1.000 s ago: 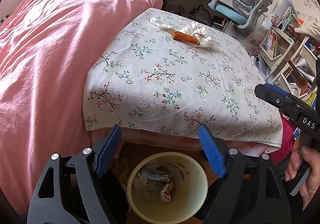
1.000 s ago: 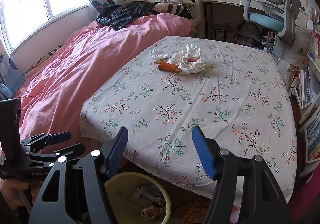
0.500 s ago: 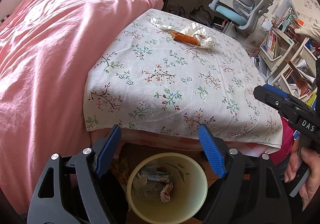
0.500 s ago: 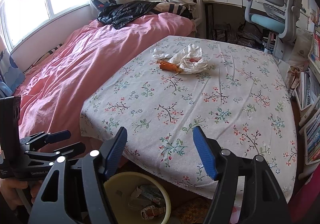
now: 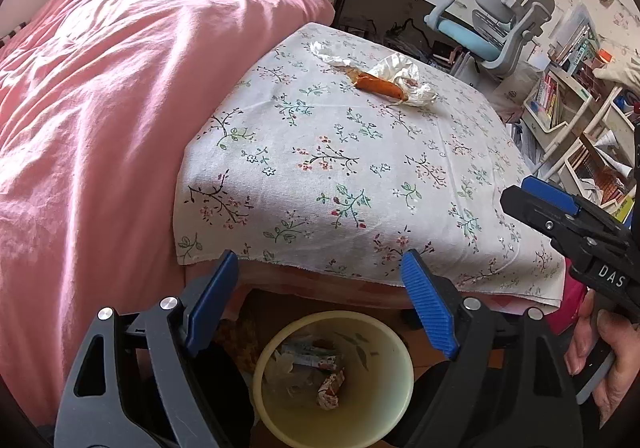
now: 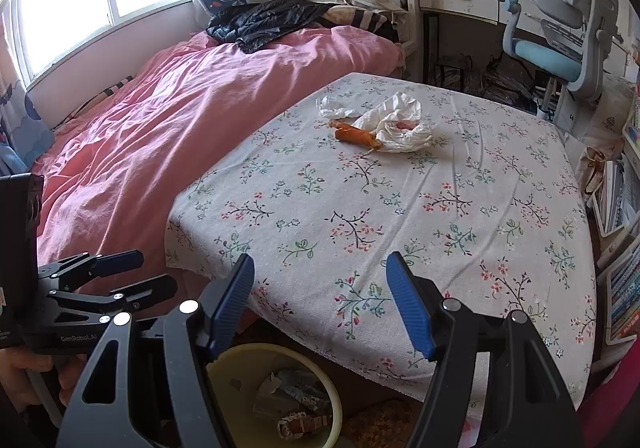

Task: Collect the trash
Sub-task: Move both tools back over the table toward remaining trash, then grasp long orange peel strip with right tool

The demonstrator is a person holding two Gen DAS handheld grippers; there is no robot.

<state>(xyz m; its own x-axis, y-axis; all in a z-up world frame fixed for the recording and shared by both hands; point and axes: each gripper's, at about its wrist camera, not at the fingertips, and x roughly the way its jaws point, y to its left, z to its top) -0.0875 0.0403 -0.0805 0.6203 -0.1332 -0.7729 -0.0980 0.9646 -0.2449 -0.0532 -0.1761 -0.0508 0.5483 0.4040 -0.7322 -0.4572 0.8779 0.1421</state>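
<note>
Far across the floral tablecloth lie an orange sausage-like scrap, a crumpled white plastic bag and a white tissue. A pale yellow bin with several wrappers inside stands on the floor below the table's near edge. My left gripper hovers over the bin, its jaws opening with nothing between them. My right gripper stands open and empty over the table's near edge, well short of the trash.
A bed with a pink duvet borders the table on the left, and a black jacket lies at its far end. A blue-grey desk chair and crowded bookshelves stand to the right. A hand holds the right gripper.
The left gripper's jaws have spread slightly wider. Both grippers hold about the same place, and the trash on the table has not moved.
</note>
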